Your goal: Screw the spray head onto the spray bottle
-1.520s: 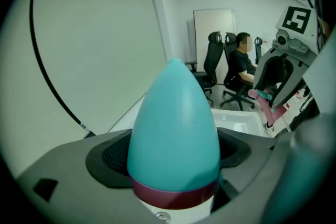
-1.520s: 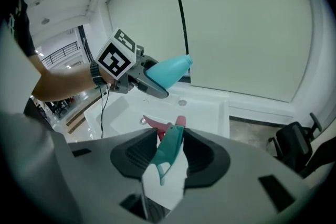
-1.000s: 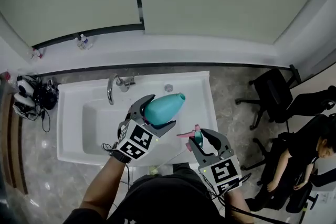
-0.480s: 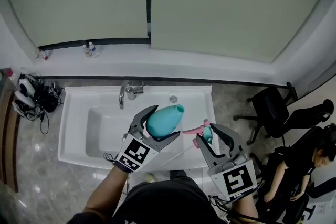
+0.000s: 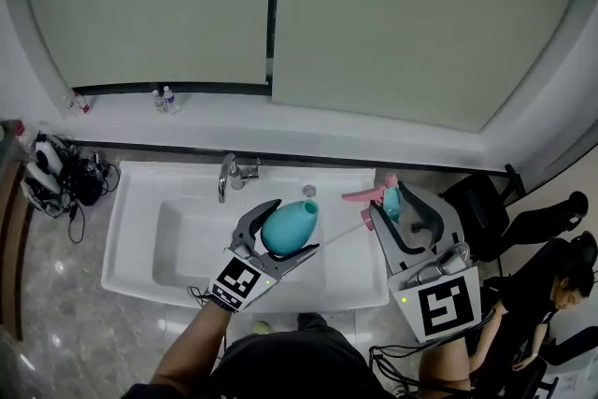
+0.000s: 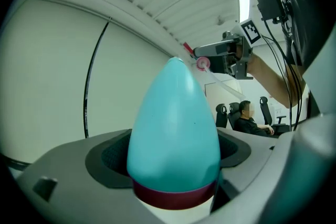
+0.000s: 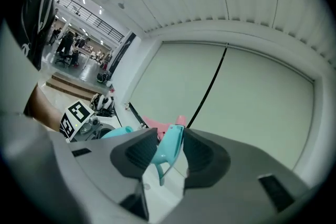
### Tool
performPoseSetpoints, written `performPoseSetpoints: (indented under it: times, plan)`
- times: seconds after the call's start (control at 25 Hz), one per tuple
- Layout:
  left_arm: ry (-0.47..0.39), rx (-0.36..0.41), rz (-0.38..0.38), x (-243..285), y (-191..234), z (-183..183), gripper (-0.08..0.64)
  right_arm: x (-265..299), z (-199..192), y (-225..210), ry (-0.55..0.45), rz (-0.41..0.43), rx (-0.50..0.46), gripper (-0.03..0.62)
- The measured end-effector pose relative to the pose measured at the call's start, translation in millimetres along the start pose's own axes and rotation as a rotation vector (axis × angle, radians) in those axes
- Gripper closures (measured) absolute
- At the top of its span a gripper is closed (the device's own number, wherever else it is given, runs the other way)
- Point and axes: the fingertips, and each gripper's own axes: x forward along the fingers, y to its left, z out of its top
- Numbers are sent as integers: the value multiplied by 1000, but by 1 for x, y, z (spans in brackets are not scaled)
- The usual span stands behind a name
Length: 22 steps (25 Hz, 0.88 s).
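My left gripper point(image 5: 292, 228) is shut on the teal spray bottle point(image 5: 288, 227), held over the sink with its open neck pointing away from me. In the left gripper view the bottle point(image 6: 173, 134) fills the middle between the two pads, a dark red band round its base. To the right and a little higher, my right gripper point(image 5: 392, 204) is shut on the spray head point(image 5: 381, 197), teal with a pink nozzle. Its thin clear tube point(image 5: 341, 235) slants down toward the bottle. The right gripper view shows the spray head point(image 7: 170, 147) pinched between the pads, apart from the bottle point(image 7: 115, 132).
A white sink point(image 5: 140, 201) with a chrome faucet point(image 5: 229, 175) lies below the grippers. Small bottles point(image 5: 164, 99) stand on the ledge under the wall panels. Bags and cables point(image 5: 56, 173) sit at the left. Black office chairs point(image 5: 486, 201) and a seated person point(image 5: 551, 294) are at the right.
Both grippers have risen. The right gripper has lifted the spray head up and to the right of the bottle and rolled. The bottle has tipped to point further away.
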Motion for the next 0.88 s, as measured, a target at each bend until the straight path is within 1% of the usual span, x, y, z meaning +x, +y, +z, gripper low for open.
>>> performPoseSetpoints:
  times: [0.08,0.16,0.32,0.44,0.64,0.76,0.88]
  plan:
    - [-18,-21,-2,-2,-2,0,121,0,9,1,-11,-5,-39,437]
    - [-4,-39,-7,-3,-6,-7,121,0,15,-1,-2,-13,-97,437]
    - [-25,-53,-17,-3,-10,-13,121,0,32,-17,-10,-67,-175,437]
    - [-25,-80,-27,-1,-13,-20,121,-1,44,-30,-18,-101,-243,436]
    - [-27,-91,-34,-2,-18,-21,121,-2,54,-37,-4,-152,-325,437]
    - [-31,-86,-29,-2,-19,-15,121,2,50,-27,21,-145,-369,437]
    - [-34,-82,-19,0,-20,-9,121,9,42,-3,16,-92,-384,437]
